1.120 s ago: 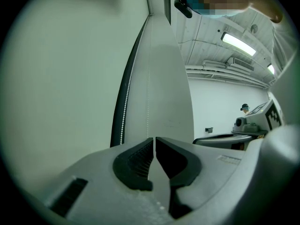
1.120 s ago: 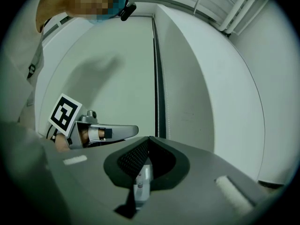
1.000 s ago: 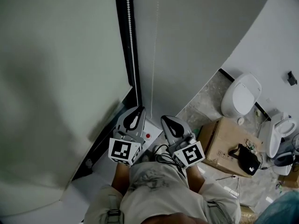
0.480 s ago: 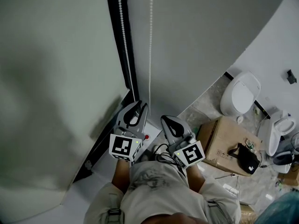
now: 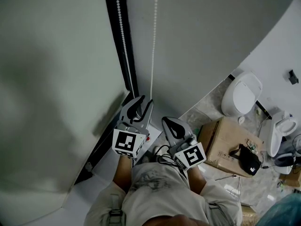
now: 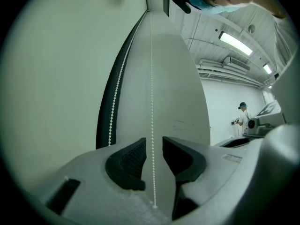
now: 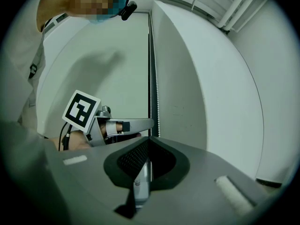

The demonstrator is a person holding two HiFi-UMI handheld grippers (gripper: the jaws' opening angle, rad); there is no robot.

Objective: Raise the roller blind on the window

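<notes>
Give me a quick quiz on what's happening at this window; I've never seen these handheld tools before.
1. Multiple choice: what runs between the jaws of the left tool?
A) one strand of the bead chain
B) an electric cable
C) nothing at all

2. True or false: the right tool is clamped on the bead chain.

3. Fill in: the chain's other strand hangs along the ____ frame strip of the window.

Key
1. A. The jaws stand apart, with the strand between them but not pinched.
2. False. Its jaws are together with nothing between them, off to the side of the chain.
3. black
</notes>
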